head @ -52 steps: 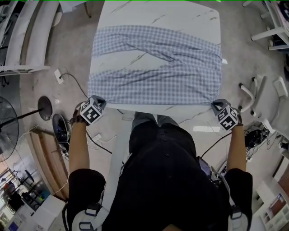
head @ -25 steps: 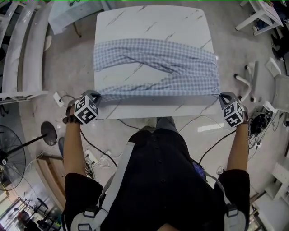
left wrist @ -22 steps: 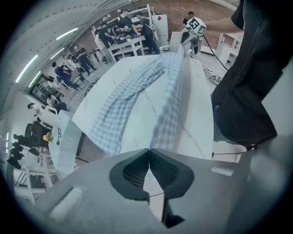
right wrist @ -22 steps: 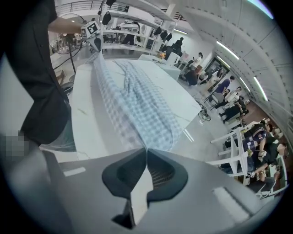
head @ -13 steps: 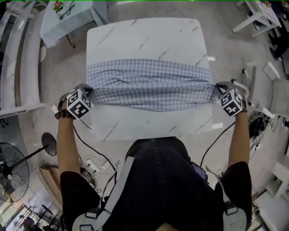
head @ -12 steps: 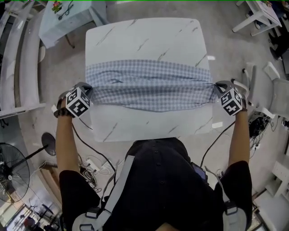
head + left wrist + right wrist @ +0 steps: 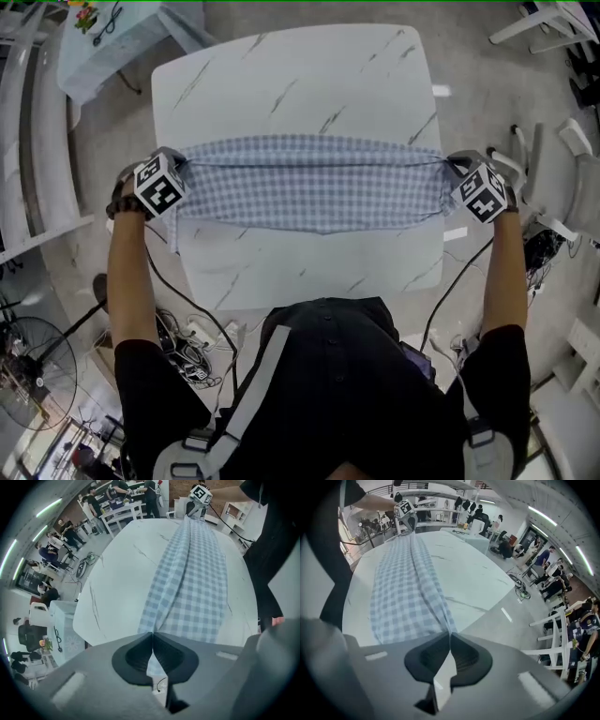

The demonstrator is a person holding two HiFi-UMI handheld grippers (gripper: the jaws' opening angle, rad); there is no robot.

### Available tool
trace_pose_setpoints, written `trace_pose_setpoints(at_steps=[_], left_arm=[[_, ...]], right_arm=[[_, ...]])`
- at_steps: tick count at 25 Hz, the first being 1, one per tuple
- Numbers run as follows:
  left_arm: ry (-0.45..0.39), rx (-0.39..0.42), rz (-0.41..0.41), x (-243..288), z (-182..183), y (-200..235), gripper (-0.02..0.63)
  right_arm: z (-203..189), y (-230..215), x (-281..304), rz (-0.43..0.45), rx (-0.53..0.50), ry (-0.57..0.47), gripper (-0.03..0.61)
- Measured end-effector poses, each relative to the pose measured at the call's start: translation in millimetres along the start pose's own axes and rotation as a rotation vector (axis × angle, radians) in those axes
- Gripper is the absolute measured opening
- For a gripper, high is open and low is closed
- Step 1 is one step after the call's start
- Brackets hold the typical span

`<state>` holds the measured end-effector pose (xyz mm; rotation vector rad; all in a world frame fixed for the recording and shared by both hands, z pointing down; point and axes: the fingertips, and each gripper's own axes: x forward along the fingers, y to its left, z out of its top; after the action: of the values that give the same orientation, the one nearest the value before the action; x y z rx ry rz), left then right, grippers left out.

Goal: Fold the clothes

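L gripper (image 7: pixel 152 637) jaws pinched tight on cloth's left end; R gripper (image 7: pixel 450 639) same on right end. Blue-checked cloth (image 7: pixel 309 183) stretched taut btwn them as narrow doubled band. Long axis ran left edge to right edge of marble-top table (image 7: pixel 300 75), about mid-depth. Each hand at own end, neither nearer. Pinched corners hidden under grippers in head view; layer count unclear.

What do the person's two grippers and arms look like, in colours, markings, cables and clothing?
The left gripper and the right gripper each carry a white cube with black square markers. Their bodies are grey, with black ribbed pads. A black cable trails from each. The person wears a black short-sleeved shirt and a dark bracelet on the left wrist.
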<state>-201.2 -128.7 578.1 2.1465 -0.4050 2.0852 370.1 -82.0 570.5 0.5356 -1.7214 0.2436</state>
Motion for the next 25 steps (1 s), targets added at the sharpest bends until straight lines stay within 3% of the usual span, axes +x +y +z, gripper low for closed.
trace_pose_setpoints(at_steps=[10,18,21,25], left_arm=[[0.001,-0.044,-0.053,13,8,37,0.012],[0.035,-0.087,-0.099,40,7,34,0.020],[0.055,-0.077,-0.106,43,6,27,0.128],[0.023,-0.054,-0.085,34,11,24,0.151]], right_arm=[[-6,-13,18,0.090,0.106,0.011,0.014],[-5,-19,32,0.077,0.125,0.031,0.021],[-5,-25,31,0.073,0.136,0.027,0.098],[-4,-22,20,0.075,0.139,0.037,0.132]])
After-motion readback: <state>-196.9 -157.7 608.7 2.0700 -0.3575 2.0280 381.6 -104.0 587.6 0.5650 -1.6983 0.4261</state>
